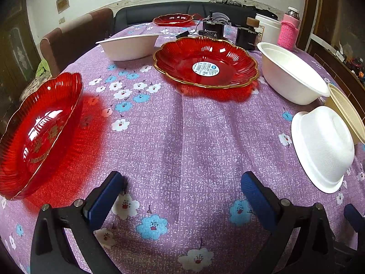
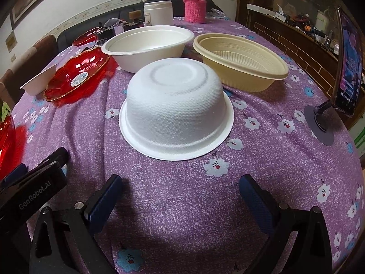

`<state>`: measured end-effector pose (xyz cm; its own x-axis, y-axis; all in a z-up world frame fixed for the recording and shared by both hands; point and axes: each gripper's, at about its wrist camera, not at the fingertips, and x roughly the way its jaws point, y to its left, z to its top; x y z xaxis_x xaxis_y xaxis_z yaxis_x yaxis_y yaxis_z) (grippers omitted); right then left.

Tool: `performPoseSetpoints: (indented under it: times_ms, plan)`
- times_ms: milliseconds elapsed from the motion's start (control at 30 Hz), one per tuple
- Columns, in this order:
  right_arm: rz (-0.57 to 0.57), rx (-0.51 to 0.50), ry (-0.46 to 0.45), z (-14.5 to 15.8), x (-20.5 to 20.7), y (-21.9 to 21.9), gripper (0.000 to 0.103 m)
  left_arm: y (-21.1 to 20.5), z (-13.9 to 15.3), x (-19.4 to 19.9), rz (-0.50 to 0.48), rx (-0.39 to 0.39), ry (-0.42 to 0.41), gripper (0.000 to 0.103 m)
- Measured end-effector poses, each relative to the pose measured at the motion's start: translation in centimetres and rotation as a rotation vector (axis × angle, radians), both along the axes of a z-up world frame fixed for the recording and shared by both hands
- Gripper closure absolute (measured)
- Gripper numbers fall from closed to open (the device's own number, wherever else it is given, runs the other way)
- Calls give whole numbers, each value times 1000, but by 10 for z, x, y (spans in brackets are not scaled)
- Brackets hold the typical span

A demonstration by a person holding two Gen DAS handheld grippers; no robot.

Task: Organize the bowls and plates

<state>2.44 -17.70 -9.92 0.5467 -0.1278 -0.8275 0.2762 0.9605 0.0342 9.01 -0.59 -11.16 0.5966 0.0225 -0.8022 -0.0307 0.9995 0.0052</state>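
An upturned white bowl (image 2: pixel 176 111) is seen resting rim-down on the purple flowered cloth of the desk (image 2: pixel 182 194), and it serves as the landmark. Just behind it an upright white bowl (image 2: pixel 147 45) is placed, and behind it to the right a cream ribbed bowl (image 2: pixel 241 61) is set, close to the white one. To the left of the upturned bowl a red plate with a gold rim and a round sticker (image 1: pixel 205 65) is laid flat; beyond that plate another white bowl (image 1: pixel 129 45) is found. Far to the left, at the desk's edge, a second red plate (image 1: pixel 38 134) is seen. A third red plate (image 1: pixel 173 19) lies at the far end.

The right claw (image 2: pixel 180 196) is held wide open just in front of the upturned bowl, with nothing gripped. The left claw (image 1: pixel 182 194) is likewise spread wide and empty, over bare cloth to the left of that bowl.
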Motion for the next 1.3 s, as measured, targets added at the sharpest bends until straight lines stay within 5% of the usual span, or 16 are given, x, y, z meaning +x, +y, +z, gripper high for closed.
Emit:
performPoseSetpoints:
  times_ms: [433,1300]
  plan:
    - [89,91,-55,4,-1,-6,0,0,0,0,0,0,-1,0]
    - [133,111,-63,4,3,-8,0,0,1,-1,-1,0,-2,0]
